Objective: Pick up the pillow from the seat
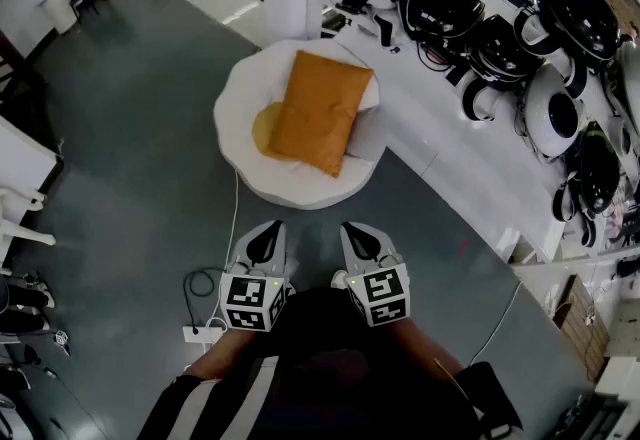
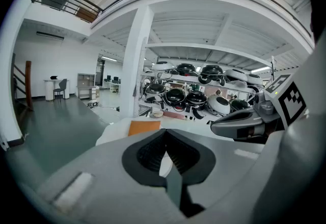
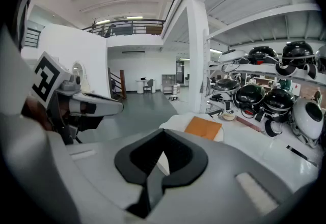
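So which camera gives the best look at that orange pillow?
The head view: it looks down on the whole orange pillow lying on the white seat. In the left gripper view the pillow is only a thin strip; in the right gripper view, a small slanted patch.

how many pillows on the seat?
1: an orange pillow lying across the round white seat. A yellow patch peeks out under its left edge; more may be hidden.

The pillow (image 1: 318, 110) lies on the seat (image 1: 300, 194) (counter (image 1: 445, 153) just right), before left claw (image 1: 268, 236) and right claw (image 1: 358, 236).
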`<state>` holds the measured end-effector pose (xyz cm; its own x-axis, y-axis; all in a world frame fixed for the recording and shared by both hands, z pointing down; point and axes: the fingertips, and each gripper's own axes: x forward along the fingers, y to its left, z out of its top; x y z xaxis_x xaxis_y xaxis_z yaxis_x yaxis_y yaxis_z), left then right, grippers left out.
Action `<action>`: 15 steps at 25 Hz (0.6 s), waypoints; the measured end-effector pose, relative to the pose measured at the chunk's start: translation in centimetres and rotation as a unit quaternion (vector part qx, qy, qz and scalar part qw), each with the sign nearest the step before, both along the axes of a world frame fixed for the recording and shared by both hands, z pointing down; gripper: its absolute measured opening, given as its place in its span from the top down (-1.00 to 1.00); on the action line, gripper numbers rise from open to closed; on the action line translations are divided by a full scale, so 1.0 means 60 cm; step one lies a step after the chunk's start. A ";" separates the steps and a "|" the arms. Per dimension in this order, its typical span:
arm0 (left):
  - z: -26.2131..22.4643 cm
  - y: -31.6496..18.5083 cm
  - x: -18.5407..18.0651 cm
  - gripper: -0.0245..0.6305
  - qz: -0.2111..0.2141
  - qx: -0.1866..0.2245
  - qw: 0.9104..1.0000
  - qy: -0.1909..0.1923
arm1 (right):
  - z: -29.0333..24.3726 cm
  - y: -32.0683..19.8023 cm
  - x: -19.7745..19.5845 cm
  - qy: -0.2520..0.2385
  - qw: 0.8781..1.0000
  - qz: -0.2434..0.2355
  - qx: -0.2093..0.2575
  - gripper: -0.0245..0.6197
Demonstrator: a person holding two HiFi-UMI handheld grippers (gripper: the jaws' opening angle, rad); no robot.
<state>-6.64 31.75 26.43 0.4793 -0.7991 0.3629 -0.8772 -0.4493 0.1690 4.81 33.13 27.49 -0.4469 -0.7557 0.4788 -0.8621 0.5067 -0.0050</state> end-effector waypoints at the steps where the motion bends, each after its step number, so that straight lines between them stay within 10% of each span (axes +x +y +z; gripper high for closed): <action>1: 0.000 0.001 -0.001 0.91 0.000 0.000 1.000 0.000 | 0.000 0.001 0.000 0.000 1.000 0.000 0.000 0.92; 15: -0.005 -0.004 -0.005 0.91 0.009 0.005 1.000 0.002 | -0.008 -0.007 -0.002 0.001 1.000 0.009 0.004 0.92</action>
<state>-6.96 31.49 26.13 0.4949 -0.7939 0.3532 -0.8684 -0.4668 0.1674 4.70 32.73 27.03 -0.4313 -0.7680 0.4735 -0.8714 0.4905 0.0019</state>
